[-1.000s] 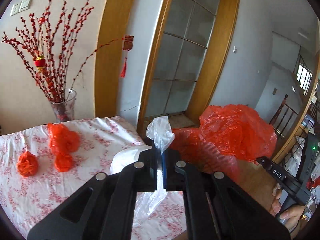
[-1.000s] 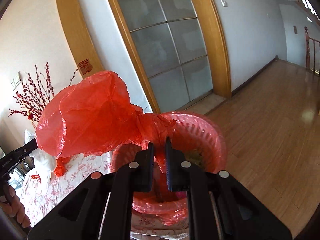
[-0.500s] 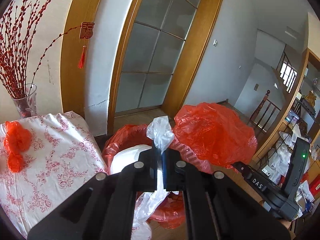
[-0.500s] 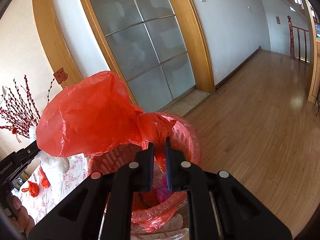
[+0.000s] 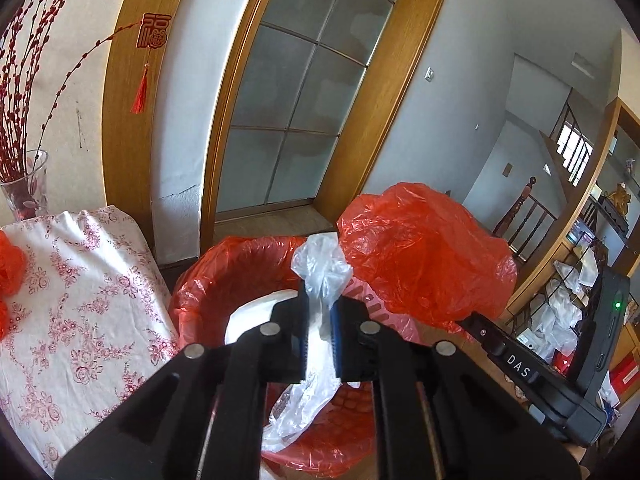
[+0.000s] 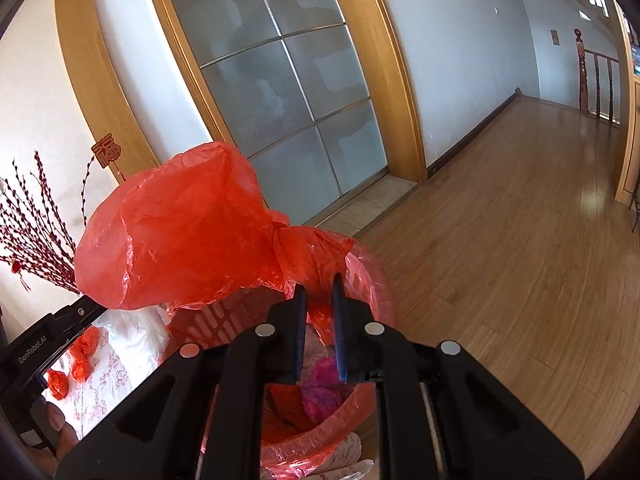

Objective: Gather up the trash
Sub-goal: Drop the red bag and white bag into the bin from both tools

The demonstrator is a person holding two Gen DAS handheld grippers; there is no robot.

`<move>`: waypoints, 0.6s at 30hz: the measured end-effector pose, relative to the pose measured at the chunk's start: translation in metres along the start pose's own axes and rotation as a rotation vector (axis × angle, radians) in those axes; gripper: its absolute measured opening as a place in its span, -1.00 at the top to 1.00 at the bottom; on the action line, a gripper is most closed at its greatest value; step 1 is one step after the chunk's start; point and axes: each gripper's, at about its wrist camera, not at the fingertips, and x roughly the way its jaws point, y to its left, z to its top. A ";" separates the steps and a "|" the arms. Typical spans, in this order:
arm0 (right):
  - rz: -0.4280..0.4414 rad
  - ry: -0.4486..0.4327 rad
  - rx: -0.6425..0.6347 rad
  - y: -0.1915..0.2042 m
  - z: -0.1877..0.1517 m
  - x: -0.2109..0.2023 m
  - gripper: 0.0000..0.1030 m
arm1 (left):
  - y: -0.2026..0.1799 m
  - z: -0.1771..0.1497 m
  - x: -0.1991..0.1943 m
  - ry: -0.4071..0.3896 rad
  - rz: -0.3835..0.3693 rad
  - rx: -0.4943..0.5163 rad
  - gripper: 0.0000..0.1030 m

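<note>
My left gripper [image 5: 320, 320] is shut on a clear white plastic bag [image 5: 320, 268] and holds it over the red-lined trash bin [image 5: 224, 276]. My right gripper [image 6: 319, 312] is shut on the neck of a puffed red plastic bag [image 6: 176, 240], held above the same bin [image 6: 368, 280]. That red bag also shows in the left wrist view [image 5: 424, 260], with the right gripper's body [image 5: 532, 368] below it. Pink and other trash [image 6: 324, 384] lies inside the bin.
A table with a floral cloth [image 5: 68, 304] stands left of the bin, with crumpled red bags [image 6: 76, 356] on it and a vase of red branches [image 5: 24, 184]. A glass door [image 5: 304, 92] is behind. Wooden floor [image 6: 520, 240] spreads to the right.
Both grippers have swung from over the table to above the bin, carrying their bags. The table has slid left in view and the bin's inside now shows.
</note>
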 end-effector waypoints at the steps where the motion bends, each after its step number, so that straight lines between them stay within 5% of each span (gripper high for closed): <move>1: -0.002 0.005 -0.011 0.002 -0.001 0.002 0.68 | 0.002 -0.001 0.002 0.003 0.008 -0.003 0.51; 6: 0.000 0.019 -0.041 0.005 -0.010 0.005 -0.07 | 0.020 -0.005 0.003 0.009 0.047 -0.028 0.28; 18: -0.026 -0.006 -0.091 0.015 -0.013 -0.006 -0.21 | 0.056 -0.009 -0.033 -0.037 0.161 -0.032 0.03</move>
